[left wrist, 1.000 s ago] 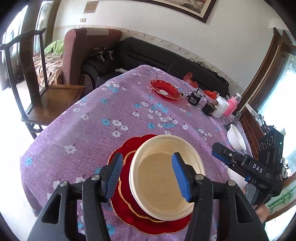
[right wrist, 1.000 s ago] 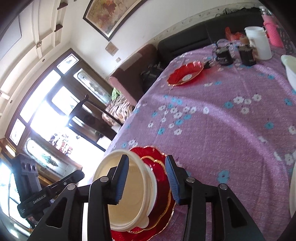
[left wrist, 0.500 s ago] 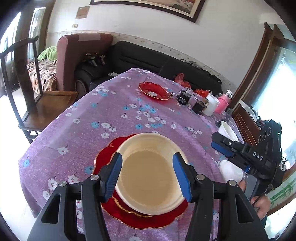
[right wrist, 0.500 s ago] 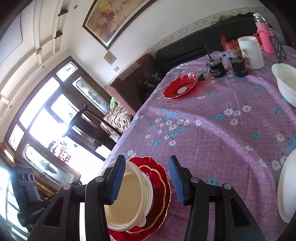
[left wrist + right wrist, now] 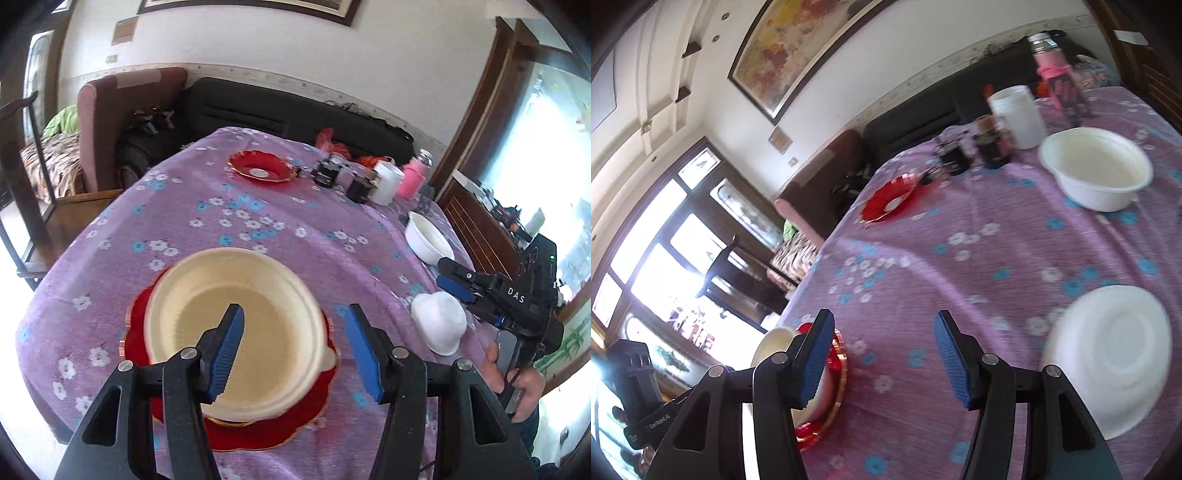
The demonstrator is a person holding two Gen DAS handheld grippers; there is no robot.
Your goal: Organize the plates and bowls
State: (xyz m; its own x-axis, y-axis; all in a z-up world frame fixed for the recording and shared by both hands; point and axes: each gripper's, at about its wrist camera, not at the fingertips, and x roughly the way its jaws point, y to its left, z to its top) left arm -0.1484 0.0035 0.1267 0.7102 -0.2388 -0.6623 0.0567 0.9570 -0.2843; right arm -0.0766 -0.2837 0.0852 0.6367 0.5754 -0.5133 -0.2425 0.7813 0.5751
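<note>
1. Left wrist view: the left gripper (image 5: 293, 349) has its two blue fingers (image 5: 226, 349) spread wide apart. They hold nothing.

2. Below them a cream bowl (image 5: 236, 332) sits on a red plate (image 5: 258, 430). The plate lies near the front edge of the purple flowered surface (image 5: 258, 218). I think the bowl is there because it makes one neat pile.

3. One finger shows in front of the bowl and one beside it. I cannot tell if they touch the bowl.

4. Off to the side, the right gripper (image 5: 456, 282) reaches in low. A white bowl (image 5: 437, 326), turned upside down, is just beside it. Another white bowl (image 5: 428, 240) stands open side up, farther back.

5. A small red plate (image 5: 260, 168) lies far back, well apart from the pile. It likely needs to join the pile too.

6. Right wrist view: the right gripper (image 5: 882, 354) is also wide open and holds nothing.

7. The upside-down white bowl (image 5: 1108, 358) is close by, off to one side of the fingers. It is a bit blurry. I think it may be the next thing to pick up, since it is nearest.

8. The open white bowl (image 5: 1097, 170) sits farther away, near a white jar (image 5: 1015, 114) and a pink bottle (image 5: 1060, 85).

9. The cream bowl (image 5: 774, 341) on its red plate (image 5: 838, 373) peeks out behind one finger. The left gripper (image 5: 639, 398) is near it.
</note>
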